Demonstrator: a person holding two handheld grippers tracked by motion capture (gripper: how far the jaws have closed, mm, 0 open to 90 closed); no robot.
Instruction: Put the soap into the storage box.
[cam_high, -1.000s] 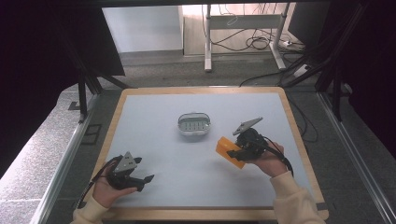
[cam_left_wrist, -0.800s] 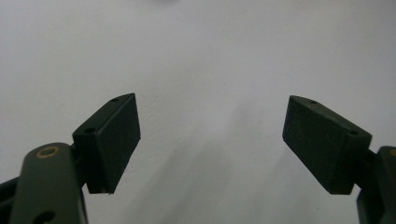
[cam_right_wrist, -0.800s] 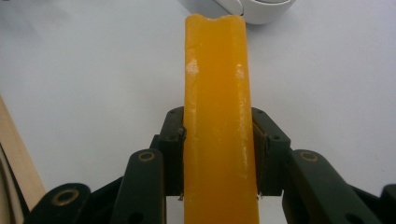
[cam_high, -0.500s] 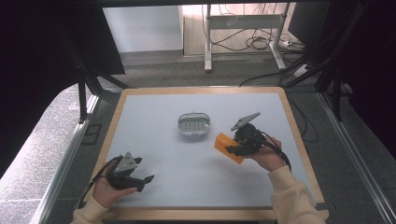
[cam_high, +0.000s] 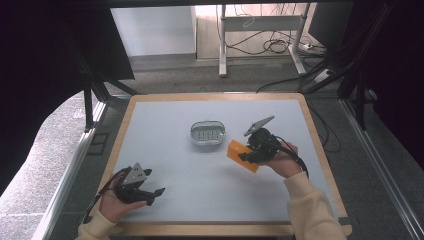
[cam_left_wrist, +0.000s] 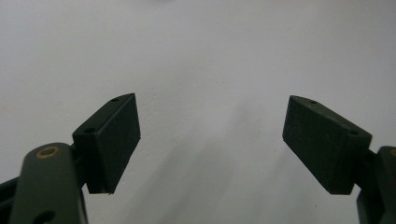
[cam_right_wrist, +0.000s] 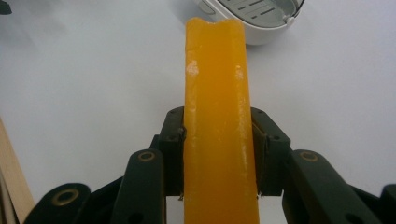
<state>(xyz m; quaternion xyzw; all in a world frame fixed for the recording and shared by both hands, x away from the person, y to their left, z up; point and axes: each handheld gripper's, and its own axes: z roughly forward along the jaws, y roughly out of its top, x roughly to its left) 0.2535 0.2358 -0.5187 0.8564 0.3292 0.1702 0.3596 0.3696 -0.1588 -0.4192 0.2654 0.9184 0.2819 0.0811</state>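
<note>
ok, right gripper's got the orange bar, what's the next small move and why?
Probably carry it a little further toward the slotted dish and over its rim. The right gripper is shut on the orange bar, whose far end sits just short of the dish; the left gripper is open and idle.

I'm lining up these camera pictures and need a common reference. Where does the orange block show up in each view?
High view: the orange block sits right of centre on the table, held in the right claw, beside the white dish.
Left gripper view: open jaws over bare table, nothing between them.
Right gripper view: the block runs up the middle, jaws clamped on both sides.
Shared landmark: the dish, just beyond the block's far end.
</note>
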